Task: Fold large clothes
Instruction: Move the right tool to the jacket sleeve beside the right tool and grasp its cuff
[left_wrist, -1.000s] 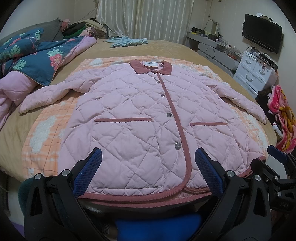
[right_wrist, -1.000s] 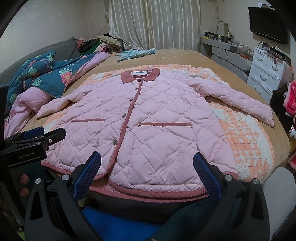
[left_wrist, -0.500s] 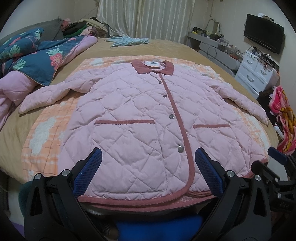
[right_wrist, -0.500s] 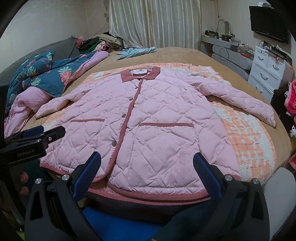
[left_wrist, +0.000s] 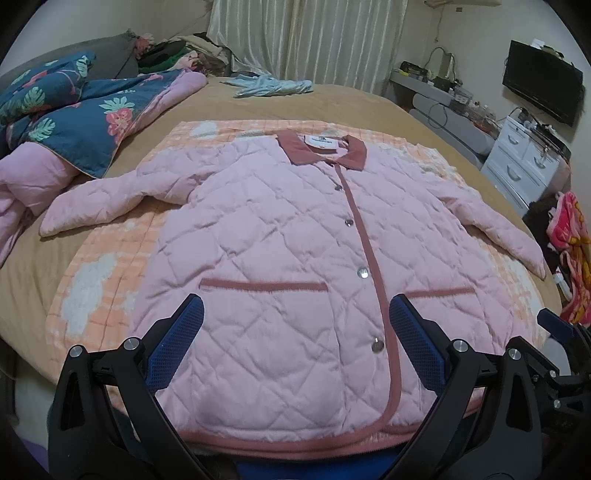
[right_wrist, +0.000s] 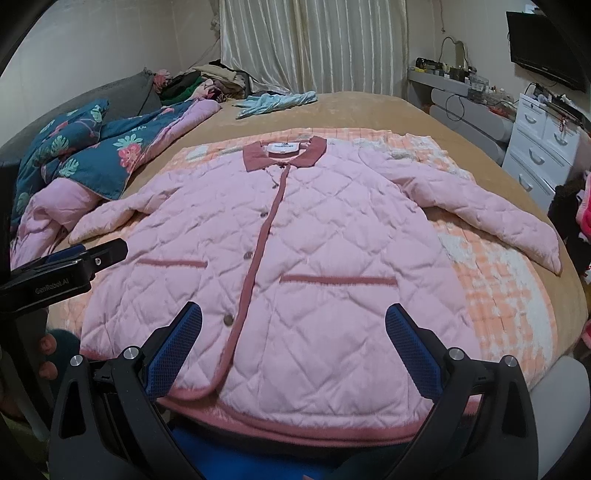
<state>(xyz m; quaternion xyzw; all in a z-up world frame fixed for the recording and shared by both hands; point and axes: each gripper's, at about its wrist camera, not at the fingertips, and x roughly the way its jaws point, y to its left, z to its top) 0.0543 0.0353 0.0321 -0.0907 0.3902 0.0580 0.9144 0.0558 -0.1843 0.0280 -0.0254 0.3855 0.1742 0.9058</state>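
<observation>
Two grippers are held low over the hem, and both have been carried forward in the last second: the jacket (left_wrist: 295, 258) fills more of each frame and its hem has dropped toward the lower edge. An approach is judged under way; no fold is yet made.

- Left gripper (left_wrist: 295, 347): jaws wide, nothing held, hem in lower centre of frame.
- Right gripper (right_wrist: 293, 347): jaws wide, nothing held, above the hem right of the button line.
- Jacket: pink, quilted, spread flat and face up on an orange checked blanket (left_wrist: 92, 280) on the bed (left_wrist: 351, 103); buttoned shut, collar (left_wrist: 321, 149) at upper centre, both sleeves (right_wrist: 480, 214) laid outward, two trimmed pockets at mid-frame. Padding is judged thick and springy, so folds may not lie flat.
</observation>
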